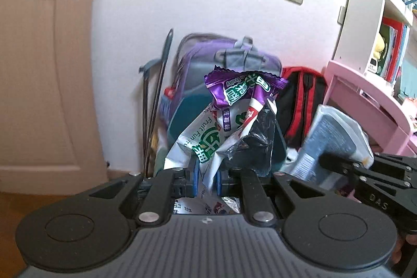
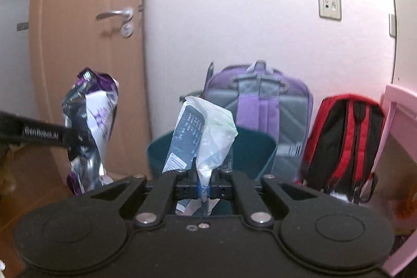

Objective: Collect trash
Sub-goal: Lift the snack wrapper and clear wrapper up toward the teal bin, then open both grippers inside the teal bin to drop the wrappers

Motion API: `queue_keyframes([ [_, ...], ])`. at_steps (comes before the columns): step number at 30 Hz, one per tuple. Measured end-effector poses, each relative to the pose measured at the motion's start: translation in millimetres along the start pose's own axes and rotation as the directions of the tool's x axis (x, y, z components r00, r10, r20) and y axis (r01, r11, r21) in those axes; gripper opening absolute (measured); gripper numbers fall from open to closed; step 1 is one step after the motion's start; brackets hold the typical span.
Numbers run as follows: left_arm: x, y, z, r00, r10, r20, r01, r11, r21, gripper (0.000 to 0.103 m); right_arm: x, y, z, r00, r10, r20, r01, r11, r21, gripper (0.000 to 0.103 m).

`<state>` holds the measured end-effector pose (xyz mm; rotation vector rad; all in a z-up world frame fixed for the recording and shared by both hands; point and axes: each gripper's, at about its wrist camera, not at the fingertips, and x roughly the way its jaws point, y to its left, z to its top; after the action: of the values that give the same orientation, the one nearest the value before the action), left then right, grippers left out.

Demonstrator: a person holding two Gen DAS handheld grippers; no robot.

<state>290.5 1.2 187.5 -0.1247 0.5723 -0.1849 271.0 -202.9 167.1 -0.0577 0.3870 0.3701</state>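
In the left wrist view, your left gripper [image 1: 207, 177] is pinched tight on a crinkly purple-and-white snack wrapper [image 1: 234, 116], held up in the air in front of the dark teal bin [image 1: 182, 116].

In the right wrist view, your right gripper [image 2: 203, 184] is squeezed shut on a thin white-and-blue plastic bag [image 2: 203, 132], just above the bin [image 2: 250, 147] — the purple backpack [image 2: 263, 100] stands behind it.

Both pieces look ready to drop. Next, I think you move each one over the bin's mouth — then let go.

Both wrist views look forward, low and near, sharing the purple backpack [image 1: 208, 56].
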Motion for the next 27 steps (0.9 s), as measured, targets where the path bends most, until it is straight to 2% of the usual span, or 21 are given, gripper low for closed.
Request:
queue_keyframes([
  [5, 34.3, -20.5, 32.1, 1.000, 0.008, 0.015, -0.008, 1.000, 0.030, 0.012, 41.2, -19.2, 22.5, 1.000, -0.022, -0.004, 0.022, 1.000, 0.009, 0.003],
  [11, 93.7, -28.0, 49.8, 0.999, 0.033, -0.021, -0.032, 0.999, 0.039, 0.012, 86.3, -42.9, 20.7, 0.997, -0.036, -0.061, 0.037, 0.999, 0.013, 0.003],
  [18, 170.0, -30.1, 40.8, 0.990, 0.053, -0.132, -0.048, 0.998, 0.043, 0.014, 134.3, -58.2, 0.5, 0.986, -0.004, -0.166, 0.004, 1.000, -0.006, 0.004],
  [22, 201.5, -33.5, 29.9, 0.980, 0.083, -0.180, -0.070, 0.995, 0.073, 0.015, 153.7, -52.3, -11.0, 0.976, 0.004, -0.216, -0.017, 0.998, -0.060, 0.013],
  [27, 230.7, -30.3, 19.1, 0.967, 0.088, -0.240, -0.072, 0.994, 0.076, 0.015, 167.2, -52.8, -20.4, 0.971, 0.010, -0.240, -0.026, 0.998, -0.063, 0.023],
])
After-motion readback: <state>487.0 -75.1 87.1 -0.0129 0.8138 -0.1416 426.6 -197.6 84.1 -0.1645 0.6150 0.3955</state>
